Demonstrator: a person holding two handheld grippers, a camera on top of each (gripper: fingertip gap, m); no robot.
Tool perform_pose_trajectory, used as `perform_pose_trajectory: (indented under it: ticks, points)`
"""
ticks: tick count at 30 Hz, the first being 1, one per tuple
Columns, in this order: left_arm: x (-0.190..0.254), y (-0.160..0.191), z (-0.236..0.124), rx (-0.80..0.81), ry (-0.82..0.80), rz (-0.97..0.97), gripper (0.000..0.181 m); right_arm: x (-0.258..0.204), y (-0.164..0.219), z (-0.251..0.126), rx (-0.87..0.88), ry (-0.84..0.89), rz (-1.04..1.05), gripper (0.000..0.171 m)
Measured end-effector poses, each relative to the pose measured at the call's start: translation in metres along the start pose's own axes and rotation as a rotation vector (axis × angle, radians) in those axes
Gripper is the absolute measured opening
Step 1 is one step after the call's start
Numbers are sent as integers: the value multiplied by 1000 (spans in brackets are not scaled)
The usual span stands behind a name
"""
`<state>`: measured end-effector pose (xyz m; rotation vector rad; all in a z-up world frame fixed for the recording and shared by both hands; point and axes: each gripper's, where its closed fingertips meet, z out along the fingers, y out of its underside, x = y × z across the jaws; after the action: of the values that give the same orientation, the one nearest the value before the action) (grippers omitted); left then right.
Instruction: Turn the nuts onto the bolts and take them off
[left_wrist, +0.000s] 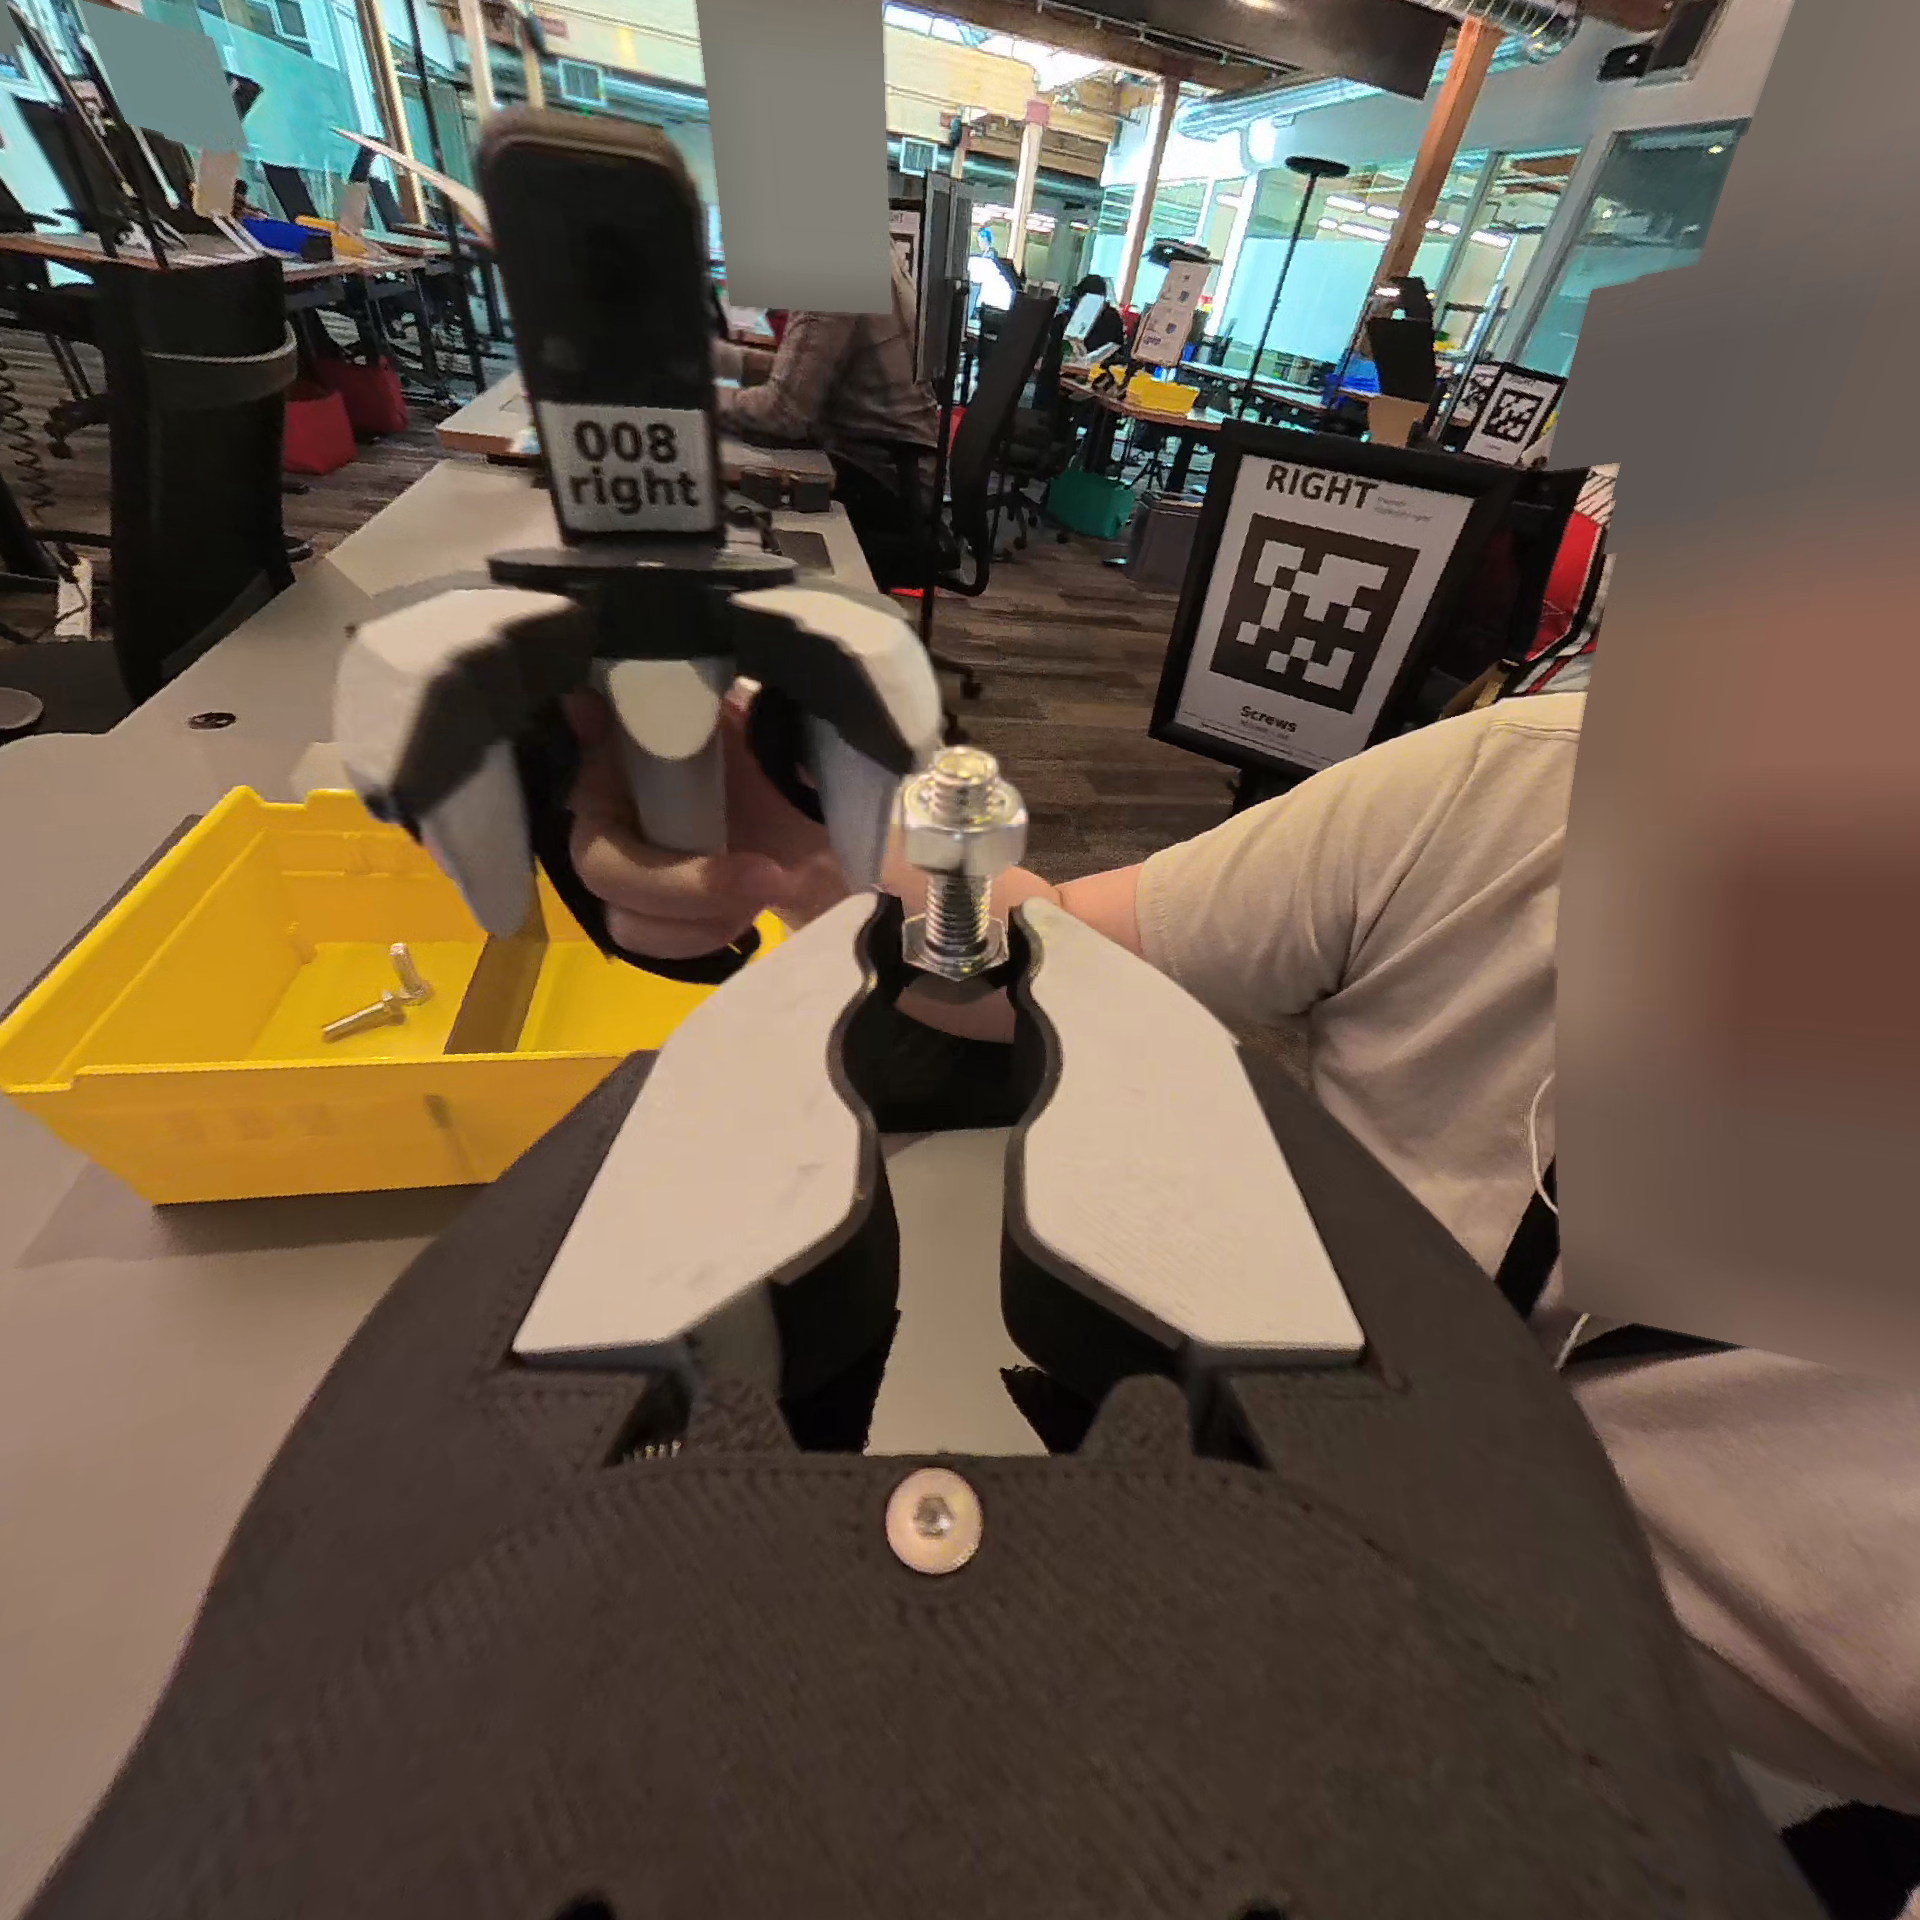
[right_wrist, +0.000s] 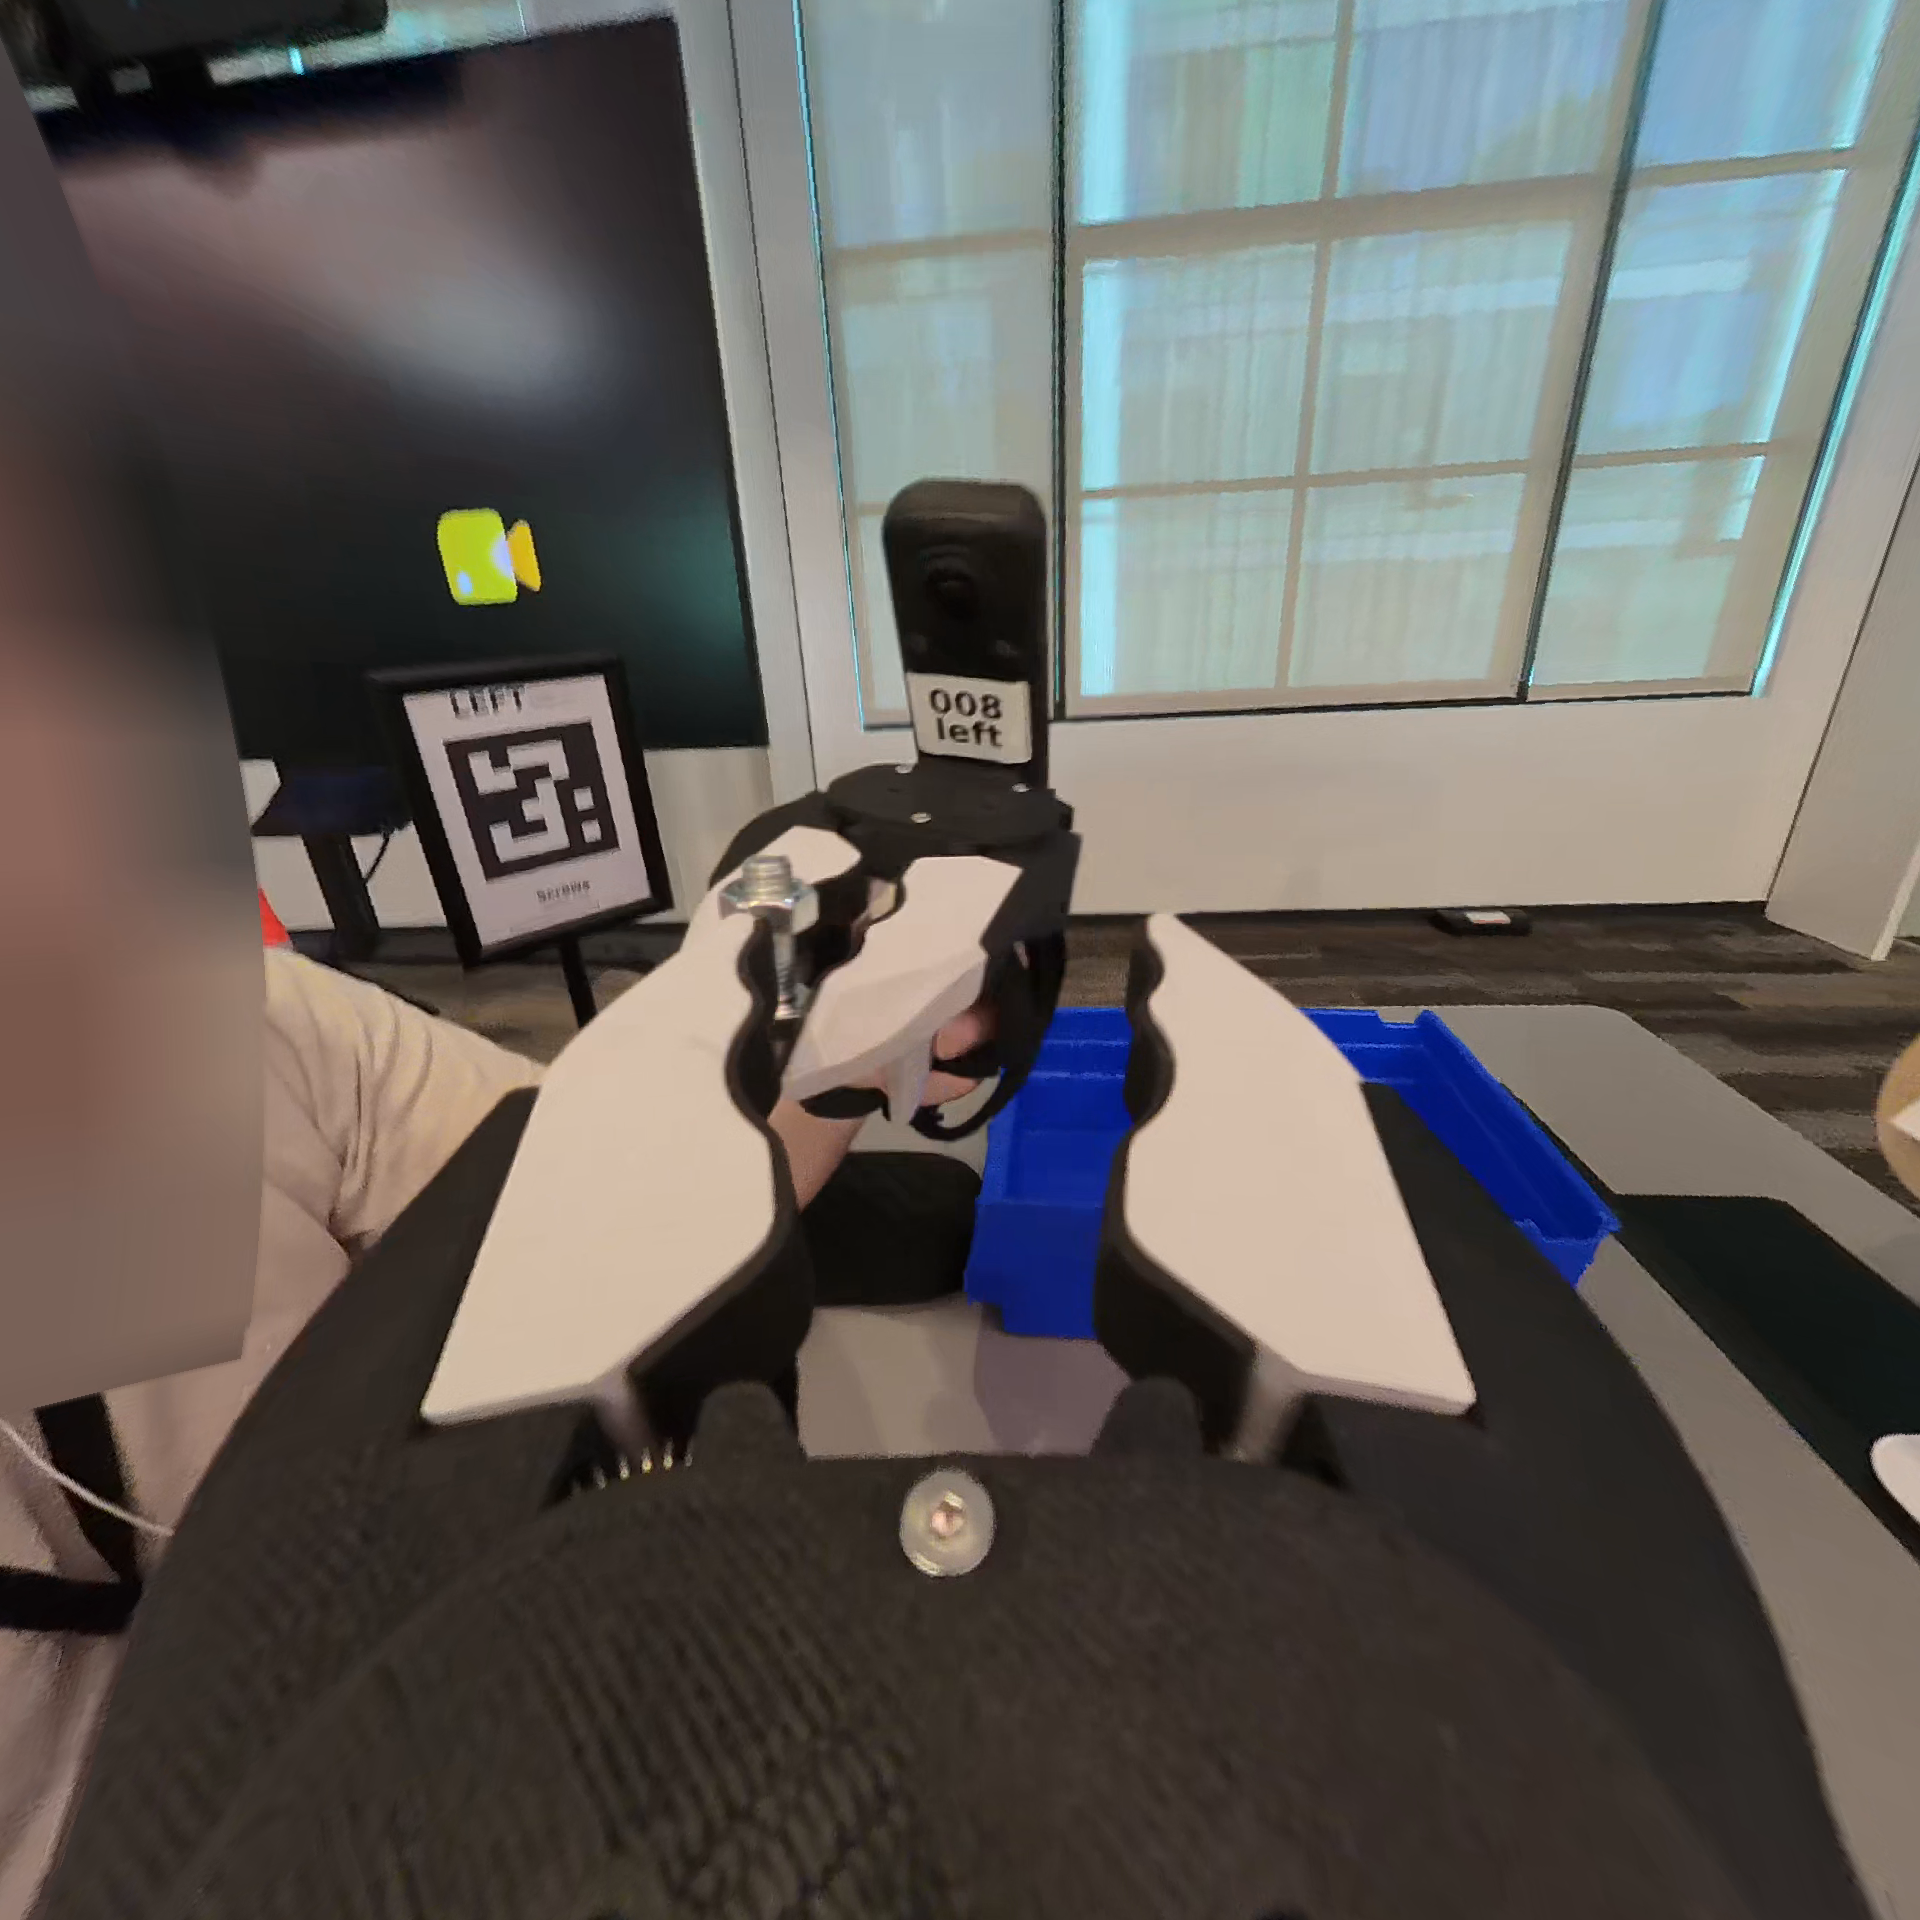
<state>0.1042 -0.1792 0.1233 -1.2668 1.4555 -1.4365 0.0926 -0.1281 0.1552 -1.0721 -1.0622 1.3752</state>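
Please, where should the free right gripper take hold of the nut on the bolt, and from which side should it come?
Grip the nut on two opposite flats of its hexagon, coming in level from the side, across the upright bolt. The left gripper clamps the bolt's head below, and the nut sits near the top of the thread, so its sides are free. The right gripper is open.

A shiny steel bolt (left_wrist: 949, 914) stands upright at the centre of the left wrist view, its hex head at the bottom and its threaded end up. A hex nut (left_wrist: 962, 827) sits high on the thread, just below the tip. Two more bolts (left_wrist: 382, 995) lie loose at the frame's left, touching each other.
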Motion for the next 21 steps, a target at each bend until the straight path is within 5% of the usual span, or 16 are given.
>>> perform_pose_trajectory:
  ticks: [7,13,21]
  points:
    - [3,5,7,-29,20,4,18,-30,12,27,-74,-10,-163,77]
    - [5,-1,1,-9,7,7,18,3,-8,-7,31,25,-22,77]
    - [3,7,9,-40,20,-10,18,-11,4,14,-46,44,-109,78]
